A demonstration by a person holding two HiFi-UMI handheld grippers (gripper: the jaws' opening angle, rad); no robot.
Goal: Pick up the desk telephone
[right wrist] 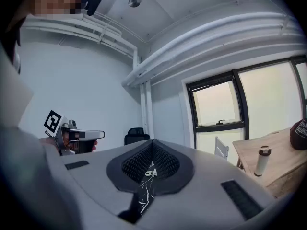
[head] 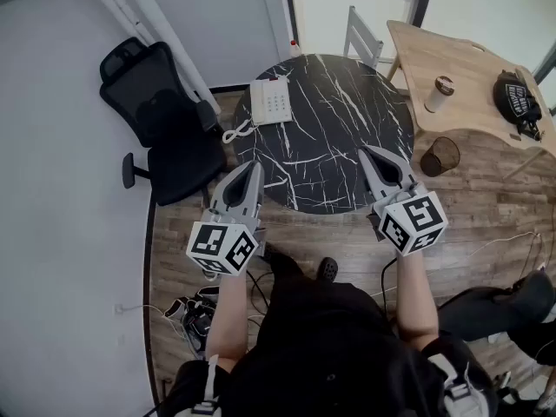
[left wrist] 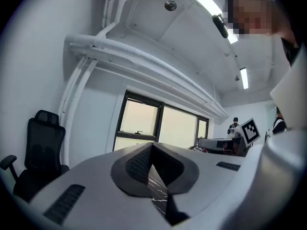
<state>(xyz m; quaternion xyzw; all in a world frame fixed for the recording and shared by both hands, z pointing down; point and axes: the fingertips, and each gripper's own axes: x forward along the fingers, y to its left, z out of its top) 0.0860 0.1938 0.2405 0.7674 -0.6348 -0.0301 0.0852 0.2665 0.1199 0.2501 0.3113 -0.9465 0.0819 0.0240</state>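
The white desk telephone lies flat at the far left rim of the round black marble table, its coiled cord hanging over the edge. My left gripper is held level over the table's near left edge, jaws shut and empty, well short of the phone. My right gripper hovers over the near right edge, also shut on nothing. In the left gripper view the jaws meet with only marble showing below them. The right gripper view shows the same closed tips. The phone is hidden in both gripper views.
A black office chair stands left of the table, close to the phone. A wooden table at the right carries a cup and a black cap. A wire bin sits between the tables. Cables lie on the floor.
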